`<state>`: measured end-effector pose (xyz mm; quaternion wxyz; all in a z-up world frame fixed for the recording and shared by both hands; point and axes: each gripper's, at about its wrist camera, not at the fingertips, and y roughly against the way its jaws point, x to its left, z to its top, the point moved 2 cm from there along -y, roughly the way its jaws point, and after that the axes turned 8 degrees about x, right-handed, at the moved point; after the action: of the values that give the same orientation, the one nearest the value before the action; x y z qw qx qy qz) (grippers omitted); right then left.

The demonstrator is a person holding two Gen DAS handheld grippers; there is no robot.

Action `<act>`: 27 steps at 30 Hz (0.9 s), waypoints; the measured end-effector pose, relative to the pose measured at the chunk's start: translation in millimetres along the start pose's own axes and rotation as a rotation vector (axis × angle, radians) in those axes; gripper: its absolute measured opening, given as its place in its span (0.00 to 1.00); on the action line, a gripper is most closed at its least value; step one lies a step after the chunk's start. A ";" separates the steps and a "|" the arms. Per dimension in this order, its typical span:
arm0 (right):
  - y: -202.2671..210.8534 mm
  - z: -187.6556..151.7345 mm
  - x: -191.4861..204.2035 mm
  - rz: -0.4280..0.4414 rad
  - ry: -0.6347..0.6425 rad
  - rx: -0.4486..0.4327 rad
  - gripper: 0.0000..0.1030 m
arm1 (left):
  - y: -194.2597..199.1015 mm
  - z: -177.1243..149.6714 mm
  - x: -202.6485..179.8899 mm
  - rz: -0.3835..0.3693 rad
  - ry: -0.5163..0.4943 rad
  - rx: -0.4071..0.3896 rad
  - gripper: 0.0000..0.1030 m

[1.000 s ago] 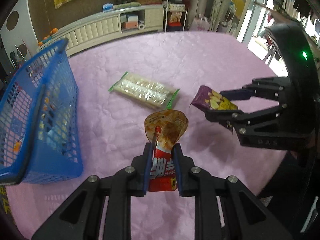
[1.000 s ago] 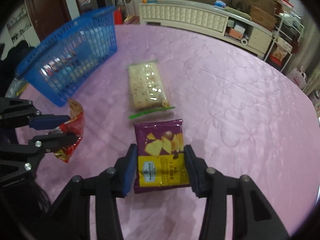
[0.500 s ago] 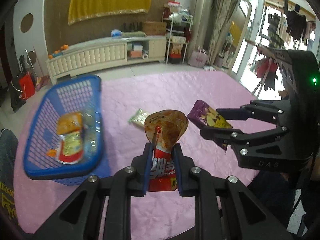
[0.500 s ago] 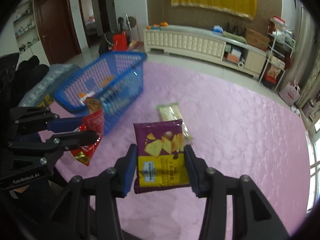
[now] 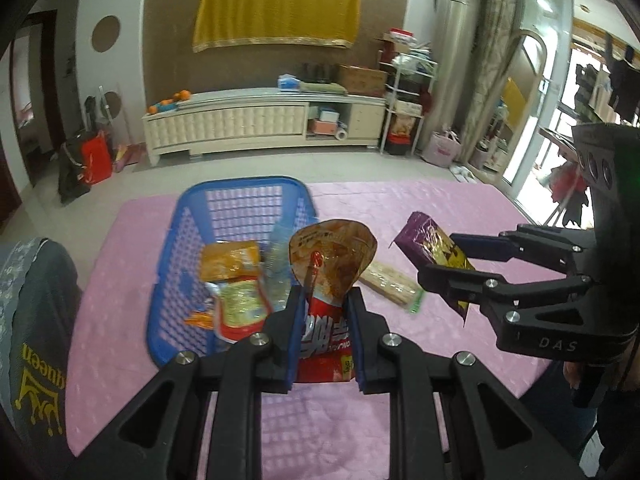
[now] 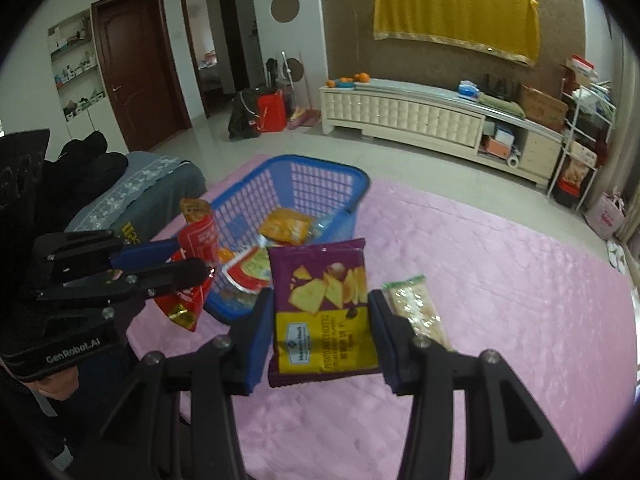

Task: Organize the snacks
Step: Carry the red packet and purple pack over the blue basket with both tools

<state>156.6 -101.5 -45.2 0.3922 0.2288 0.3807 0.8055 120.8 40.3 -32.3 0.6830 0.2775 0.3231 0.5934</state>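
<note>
1. Gripping a red pouch (image 5: pixel 326 330) at its lower half, the left tool (image 5: pixel 325 336) is clamped on it; the pouch stands upright over the near rim of the basket (image 5: pixel 240 188).
2. The right tool (image 6: pixel 320 332) is clamped on the side edges of a purple chip bag (image 6: pixel 322 304), held above the pink tabletop (image 6: pixel 500 280), just beside the basket.
3. Both packs look light, soft and crinkly, likely slick foil; a pinch across the flat body or a sealed edge should hold, but a hard squeeze could crush the chips.
4. The pouch is red with white lettering and a brown, rounded top; the bag is purple and yellow with chip pictures.
5. A clear cracker pack (image 6: pixel 416 312) with green ends lies flat on the tabletop, right of the bag.
6. The blue mesh basket already holds an orange pack (image 5: pixel 228 260) and a red-and-white one (image 5: pixel 240 304).
</note>
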 end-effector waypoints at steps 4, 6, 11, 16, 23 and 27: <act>-11.7 12.7 12.4 0.014 0.028 0.015 0.50 | -0.8 3.8 18.3 0.013 0.023 -0.001 0.19; -17.1 19.5 17.2 0.017 0.040 0.019 0.50 | -2.7 6.5 28.5 0.024 0.035 0.002 0.19; -34.6 34.0 30.1 0.026 0.072 0.047 0.50 | -8.4 10.7 48.1 0.033 0.070 -0.005 0.19; -58.5 48.2 38.7 0.006 0.113 0.099 0.50 | -23.8 10.5 65.2 0.051 0.104 0.013 0.19; -89.9 79.1 47.2 -0.015 0.160 0.128 0.50 | -41.3 23.4 87.7 0.040 0.120 0.040 0.19; -111.9 92.8 40.5 -0.024 0.160 0.155 0.50 | -55.9 33.4 95.3 0.046 0.133 0.065 0.19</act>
<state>245.9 16.5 -74.8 0.3511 0.1889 0.4748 0.7846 190.2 127.0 -64.4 0.6369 0.2670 0.3803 0.6151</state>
